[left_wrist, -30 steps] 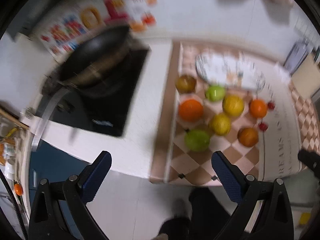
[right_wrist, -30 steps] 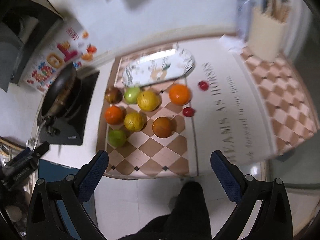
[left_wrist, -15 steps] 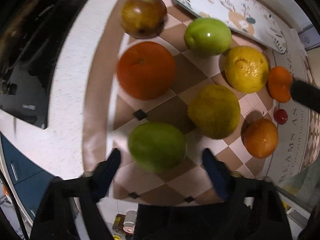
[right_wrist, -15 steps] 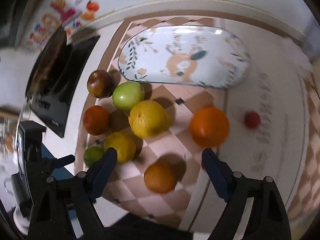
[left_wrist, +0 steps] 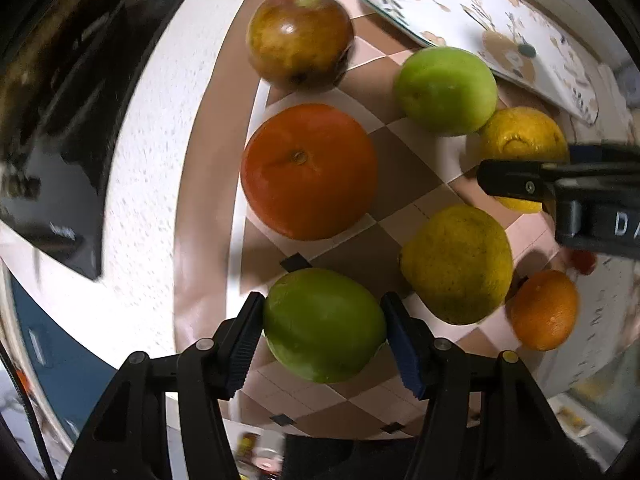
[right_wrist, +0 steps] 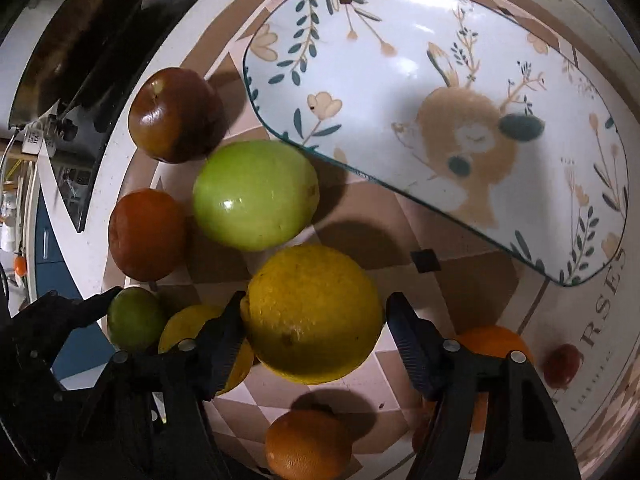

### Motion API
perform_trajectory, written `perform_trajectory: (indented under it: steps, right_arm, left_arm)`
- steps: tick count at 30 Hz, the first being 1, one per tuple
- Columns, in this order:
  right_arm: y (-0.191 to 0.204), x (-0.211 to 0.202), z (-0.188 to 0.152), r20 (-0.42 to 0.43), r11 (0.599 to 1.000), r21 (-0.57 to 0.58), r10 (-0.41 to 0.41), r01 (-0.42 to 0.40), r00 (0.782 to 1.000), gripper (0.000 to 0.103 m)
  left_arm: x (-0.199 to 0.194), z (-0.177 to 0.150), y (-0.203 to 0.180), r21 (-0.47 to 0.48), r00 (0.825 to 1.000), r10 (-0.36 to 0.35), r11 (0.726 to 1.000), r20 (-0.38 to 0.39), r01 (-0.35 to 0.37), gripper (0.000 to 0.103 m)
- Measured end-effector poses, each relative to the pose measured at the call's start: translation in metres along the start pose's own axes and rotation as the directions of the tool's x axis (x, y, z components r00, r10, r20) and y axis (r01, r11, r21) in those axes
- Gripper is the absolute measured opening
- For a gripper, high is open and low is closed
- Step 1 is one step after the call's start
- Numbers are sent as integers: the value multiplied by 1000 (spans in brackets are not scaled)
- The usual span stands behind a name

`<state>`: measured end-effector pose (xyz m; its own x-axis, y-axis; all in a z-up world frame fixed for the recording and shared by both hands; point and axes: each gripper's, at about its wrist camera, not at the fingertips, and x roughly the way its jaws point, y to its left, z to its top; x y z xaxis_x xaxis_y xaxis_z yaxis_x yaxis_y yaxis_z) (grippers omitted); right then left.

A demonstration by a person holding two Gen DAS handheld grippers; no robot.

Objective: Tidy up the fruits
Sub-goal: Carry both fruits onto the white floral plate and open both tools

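Checkered matting is covering the tabletop [right_wrist: 560, 364] where both tools are closing in — left tool [left_wrist: 322, 330] clamping the green fruit [left_wrist: 324, 330], right tool [right_wrist: 314, 330] straddling the yellow citrus [right_wrist: 312, 314], unclamped — presumably bound for the plate [right_wrist: 360, 64].

White speckled stone countertop [left_wrist: 148, 168] runs under a brown-and-cream checkered mat [left_wrist: 404, 184]; a glossy black cooktop [left_wrist: 60, 184] sits left, a blue cabinet front [left_wrist: 52, 352] below.
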<state>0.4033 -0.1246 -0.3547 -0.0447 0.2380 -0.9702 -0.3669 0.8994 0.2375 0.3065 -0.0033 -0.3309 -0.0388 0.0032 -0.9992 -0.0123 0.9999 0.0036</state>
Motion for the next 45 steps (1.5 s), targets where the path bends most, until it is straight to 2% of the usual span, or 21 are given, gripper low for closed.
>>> perform_trajectory:
  steps: [3,8,11,14,15,16,17,19,21,23,25,32,36,37,38,39,40,41,42,43,45]
  right_arm:
    - [-5,-3,-1,0,999,29,45,-45,999,71]
    - [-21,-39,-3,64,986,88,138,-143,988,71]
    - [-38,-76,0,151,972,139,168,-190,974,70]
    - [-65,-105,15,224,969,180,128,-171,966,67]
    - [-74,-109,22,236,966,199,114,-163,965,56]
    - [-84,-110,31,241,963,217,109,-163,965,40]
    - [-87,-106,39,238,961,228,103,-159,966,39]
    - [-102,-99,56,219,967,234,45,-97,975,39]
    - [-118,-90,64,222,962,259,29,-88,975,38]
    - [-132,-87,70,211,947,301,46,-110,976,38]
    - [-141,-88,71,216,933,319,97,-165,971,38]
    - [-152,-75,82,173,936,327,80,-133,982,38]
    - [-153,-66,82,173,931,343,67,-124,983,39]
    - [-154,-68,83,170,930,349,61,-118,984,40]
    - [-154,-67,83,166,928,354,55,-112,985,42]
    - [-154,-67,83,162,927,359,50,-106,986,50]
    - [-154,-70,83,160,926,364,45,-101,986,60]
    - [-156,-72,79,159,924,370,35,-93,987,67]
    - [-156,-75,78,157,923,375,23,-81,987,81]
    - [-156,-76,76,158,923,378,12,-72,987,86]
    - [-156,-82,72,150,921,387,-22,-38,988,86]
  left_arm:
    - [-23,2,8,-44,998,-58,997,9,59,57]
    - [-103,23,3,-62,985,-126,989,121,134,57]
    - [-144,64,-9,-37,962,-184,980,203,195,57]
    - [-154,112,-14,-11,943,-229,971,243,239,57]
    - [-154,127,-18,-7,939,-239,969,247,248,57]
    - [-152,147,-30,-4,939,-241,968,244,250,57]
    - [-144,157,-34,-6,941,-238,969,240,247,57]
    - [-120,181,-41,-4,951,-215,975,221,221,57]
    - [-91,203,-47,-23,966,-203,978,162,209,57]
    - [-69,210,-55,-40,967,-233,970,101,238,57]
    - [-59,212,-62,-33,972,-222,974,73,224,57]
    - [-38,226,-68,-25,976,-216,976,13,216,57]
    - [-29,230,-69,-25,984,-177,984,-18,177,57]
    - [-27,231,-70,-28,985,-173,985,-15,173,57]
    - [-29,230,-69,-32,985,-169,985,-11,169,64]
    - [-31,230,-68,-33,986,-169,985,-3,169,73]
    - [-35,229,-66,-32,986,-168,985,9,168,89]
    - [-39,228,-64,-28,987,-162,986,24,163,94]
    - [-44,226,-63,-23,987,-154,988,38,155,94]
    - [-49,223,-62,-20,989,-142,990,51,143,94]
    - [-57,218,-59,-15,991,-119,993,69,120,94]
